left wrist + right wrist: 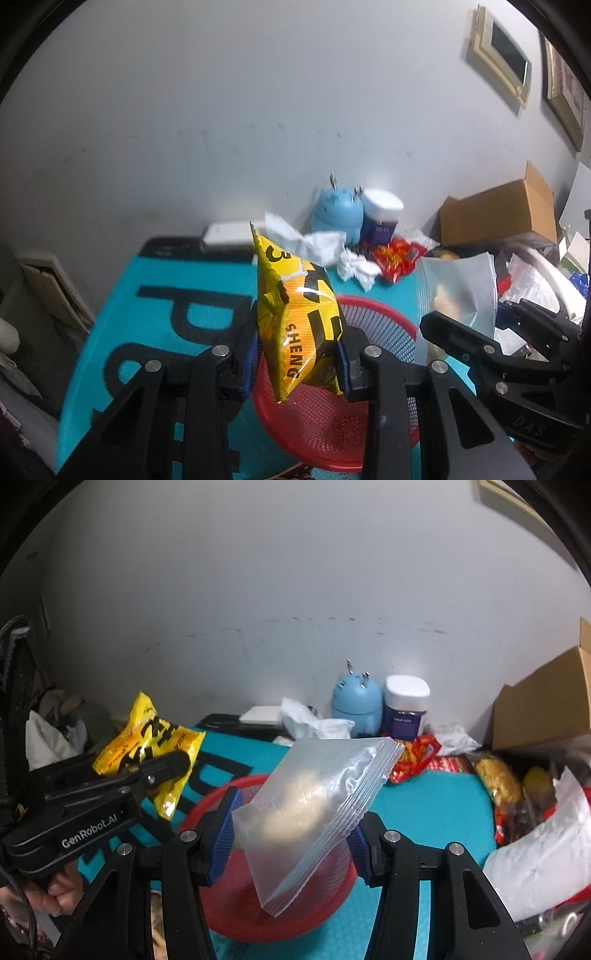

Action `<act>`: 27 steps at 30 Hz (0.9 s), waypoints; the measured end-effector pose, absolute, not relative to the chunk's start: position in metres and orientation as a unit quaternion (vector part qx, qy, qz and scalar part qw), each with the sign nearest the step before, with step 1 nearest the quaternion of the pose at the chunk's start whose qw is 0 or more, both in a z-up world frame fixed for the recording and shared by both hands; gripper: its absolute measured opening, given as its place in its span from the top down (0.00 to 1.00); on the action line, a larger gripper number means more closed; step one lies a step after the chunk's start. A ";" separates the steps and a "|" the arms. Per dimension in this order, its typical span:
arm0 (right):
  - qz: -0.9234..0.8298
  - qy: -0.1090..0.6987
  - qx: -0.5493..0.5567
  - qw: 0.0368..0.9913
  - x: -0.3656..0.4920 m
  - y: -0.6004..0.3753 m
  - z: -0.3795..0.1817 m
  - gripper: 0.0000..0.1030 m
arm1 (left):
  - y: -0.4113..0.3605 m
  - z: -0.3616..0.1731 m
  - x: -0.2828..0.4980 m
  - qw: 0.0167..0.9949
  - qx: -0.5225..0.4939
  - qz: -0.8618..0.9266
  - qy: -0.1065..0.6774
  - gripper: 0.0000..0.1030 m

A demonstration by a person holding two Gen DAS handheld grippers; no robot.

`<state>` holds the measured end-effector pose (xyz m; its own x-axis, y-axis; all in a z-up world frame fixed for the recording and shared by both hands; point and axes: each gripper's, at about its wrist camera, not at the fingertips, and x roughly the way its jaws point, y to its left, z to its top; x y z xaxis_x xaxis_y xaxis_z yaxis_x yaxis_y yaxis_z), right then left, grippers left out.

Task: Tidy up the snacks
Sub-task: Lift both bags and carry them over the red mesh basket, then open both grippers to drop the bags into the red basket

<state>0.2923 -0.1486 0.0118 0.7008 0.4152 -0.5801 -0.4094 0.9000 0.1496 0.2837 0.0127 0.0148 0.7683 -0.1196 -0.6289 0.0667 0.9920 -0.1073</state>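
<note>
Left claw: clamped on the yellow bag, held over the red basket.
Right claw: clamped on the clear pouch, above the same basket, at 3 o'clock of the left.
Risk: pouch gripped by thin edges; slippage is likely if tilted; claws may collide.
Pose: both pitched downward.

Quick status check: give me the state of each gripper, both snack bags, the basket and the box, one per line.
Left gripper: shut on yellow snack bag.
Yellow snack bag: held upright above the basket, sealed.
Right gripper: shut on clear zip bag.
Clear zip bag: held tilted above the basket, pale snack inside.
Red mesh basket: on the teal mat, visible part empty.
Cardboard box: open.
Red snack packet: lying on mat.
</note>
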 end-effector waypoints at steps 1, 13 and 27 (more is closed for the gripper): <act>0.224 0.319 0.004 0.921 0.293 -0.149 0.009 0.49 | 0.011 0.011 0.286 0.938 -0.037 -0.049 0.342 0.69; 0.204 0.359 0.012 0.911 0.307 -0.156 -0.013 0.41 | 0.003 -0.015 0.301 0.922 -0.024 -0.017 0.387 0.38; 0.175 0.357 -0.014 0.918 0.299 -0.161 0.003 0.31 | 0.006 -0.002 0.293 0.925 -0.023 -0.009 0.378 0.27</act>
<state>0.2992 -0.1610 0.0029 0.6841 0.3117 -0.6594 -0.3314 0.9382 0.0997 0.2929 0.0057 -0.0022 0.7139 -0.0345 -0.6994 -0.0007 0.9988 -0.0499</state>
